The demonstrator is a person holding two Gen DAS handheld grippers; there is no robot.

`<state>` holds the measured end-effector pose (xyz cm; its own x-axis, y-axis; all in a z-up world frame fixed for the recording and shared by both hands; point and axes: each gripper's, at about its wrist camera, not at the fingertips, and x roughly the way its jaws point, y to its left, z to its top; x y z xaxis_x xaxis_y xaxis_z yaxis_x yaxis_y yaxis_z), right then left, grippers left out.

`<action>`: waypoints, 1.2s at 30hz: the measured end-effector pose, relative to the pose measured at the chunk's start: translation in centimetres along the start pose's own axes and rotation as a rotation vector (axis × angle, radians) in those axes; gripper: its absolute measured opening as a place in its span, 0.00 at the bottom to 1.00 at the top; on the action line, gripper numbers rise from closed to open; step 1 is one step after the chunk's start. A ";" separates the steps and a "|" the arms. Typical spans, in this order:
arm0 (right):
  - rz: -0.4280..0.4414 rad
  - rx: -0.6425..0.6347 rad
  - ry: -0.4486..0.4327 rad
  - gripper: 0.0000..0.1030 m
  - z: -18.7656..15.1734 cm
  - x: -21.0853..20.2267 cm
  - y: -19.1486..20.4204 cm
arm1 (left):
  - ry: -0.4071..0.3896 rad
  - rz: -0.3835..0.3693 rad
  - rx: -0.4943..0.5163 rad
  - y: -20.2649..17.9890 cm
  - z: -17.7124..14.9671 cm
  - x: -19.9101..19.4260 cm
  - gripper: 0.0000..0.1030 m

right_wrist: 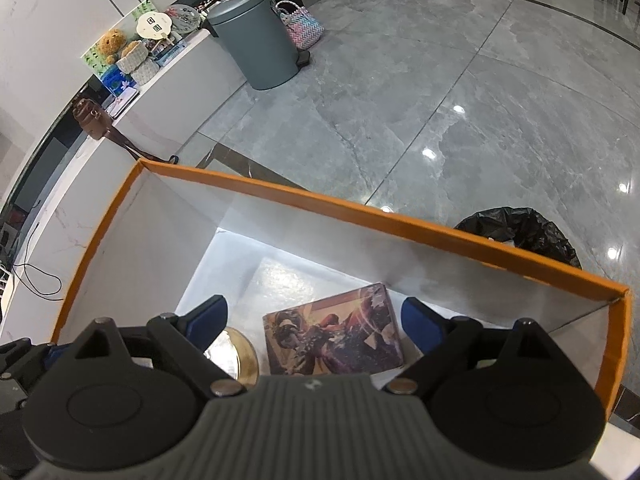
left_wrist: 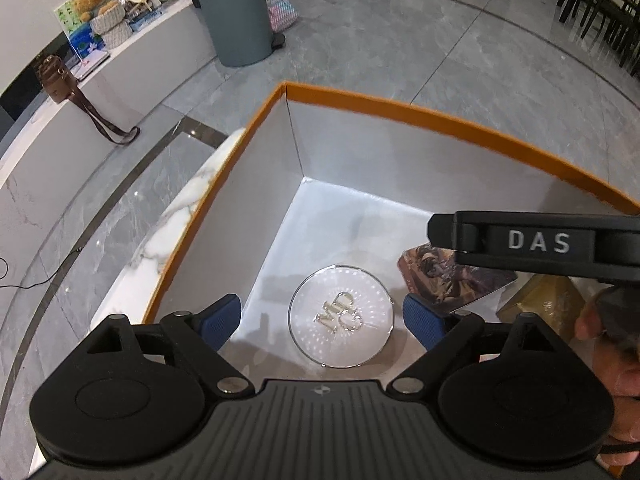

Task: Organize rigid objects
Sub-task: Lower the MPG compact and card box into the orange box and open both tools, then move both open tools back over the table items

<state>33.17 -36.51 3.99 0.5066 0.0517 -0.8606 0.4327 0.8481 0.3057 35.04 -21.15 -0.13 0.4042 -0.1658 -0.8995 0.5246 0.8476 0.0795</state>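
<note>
An orange-rimmed box point(left_wrist: 400, 110) with white inner walls stands on a marble table. On its floor lie a round clear disc point(left_wrist: 342, 316), a flat box with printed artwork point(left_wrist: 452, 280) and a gold object point(left_wrist: 540, 300). My left gripper point(left_wrist: 322, 322) is open and empty above the disc. My right gripper point(right_wrist: 314, 320) is open and empty above the artwork box point(right_wrist: 332, 332), inside the orange-rimmed box point(right_wrist: 360, 206). The round gold-edged disc point(right_wrist: 236, 354) shows at its left. The right gripper's black body point(left_wrist: 540, 244) crosses the left wrist view.
The marble table edge point(left_wrist: 176, 216) lies left of the box. On the grey tiled floor stand a grey bin point(left_wrist: 236, 16), a woven basket point(left_wrist: 282, 8) and a black bag point(right_wrist: 520, 232). A white counter point(left_wrist: 120, 76) carries a brown bag, a teddy bear and baskets.
</note>
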 end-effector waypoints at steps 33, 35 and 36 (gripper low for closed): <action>0.139 -0.333 -0.201 0.89 -6.0 -10.7 8.3 | -0.155 0.152 -0.180 4.4 -12.8 -13.1 1.00; 0.155 -0.381 -0.219 0.89 -7.0 -11.6 9.0 | -0.164 0.145 -0.214 4.5 -14.6 -13.2 1.00; 0.159 -0.405 -0.225 0.89 -7.6 -11.8 9.4 | -0.162 0.147 -0.222 4.4 -15.5 -13.2 1.00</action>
<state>25.58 -25.18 13.97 0.7109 0.1199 -0.6930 0.0350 0.9781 0.2051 20.40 -7.44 5.47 0.5875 -0.0965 -0.8034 0.2822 0.9550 0.0916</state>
